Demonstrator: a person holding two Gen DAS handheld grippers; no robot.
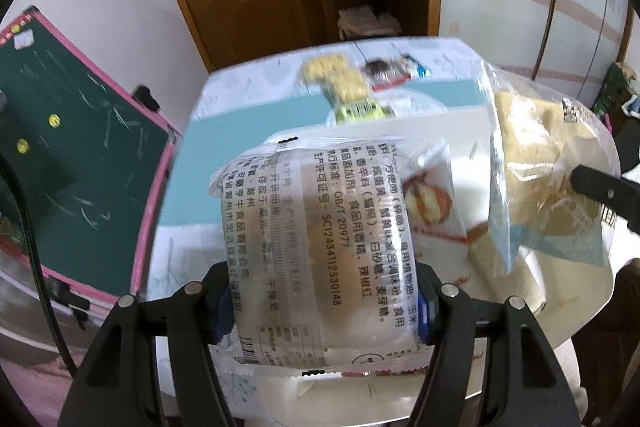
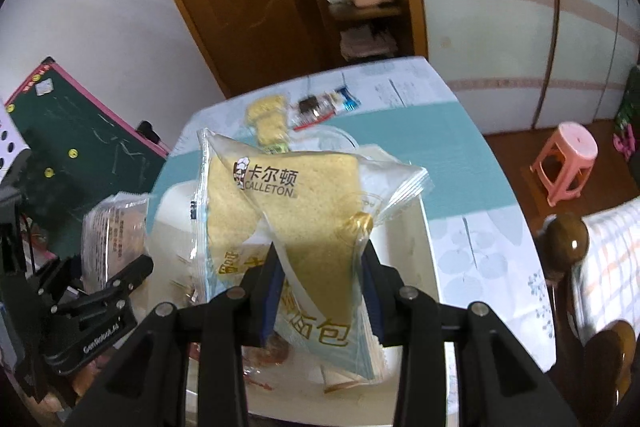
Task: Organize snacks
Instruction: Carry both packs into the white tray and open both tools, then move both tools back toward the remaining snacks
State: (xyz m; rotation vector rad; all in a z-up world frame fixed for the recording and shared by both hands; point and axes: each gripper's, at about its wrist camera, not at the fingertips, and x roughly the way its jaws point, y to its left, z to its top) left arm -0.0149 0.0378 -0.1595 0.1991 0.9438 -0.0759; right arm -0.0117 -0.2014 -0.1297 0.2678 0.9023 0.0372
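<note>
1. Over the white bin (image 2: 430, 247), both grippers, each clamped on a packet.
2. Left gripper (image 1: 324, 307): blue pads pressed into the two sides of a noodle pack (image 1: 320, 247), a round, puffy pillow of clear crinkled film with black print and a barcode, serrated seal at each end.
3. Right gripper (image 2: 322, 291): pads squeezed on a bread pack (image 2: 280, 211), glossy clear film over a soft, yellow, porous wedge of sliced bread, pale blue band with gold lettering at the bottom corner, crimped seams along the edges.
4. Both packs held above the bin, side by side and near each other; noodle pack on the left, bread pack on the right, seen from either wrist.
5. Bin: smooth, rectangular, rounded rim, with some wrapped snacks already lying on its floor under the bread pack.
6. Behind the bin, on the table (image 2: 472, 131), a yellow cracker pack (image 2: 268, 119) and a small dark snack (image 2: 316, 105), well apart from the grippers.
7. Table: light patterned cloth with a teal band, right edge open to wooden floor and a pink stool (image 2: 564, 163); left edge close to a pink-framed chalkboard (image 1: 80, 155).
8. Open cloth to the right of the bin.
</note>
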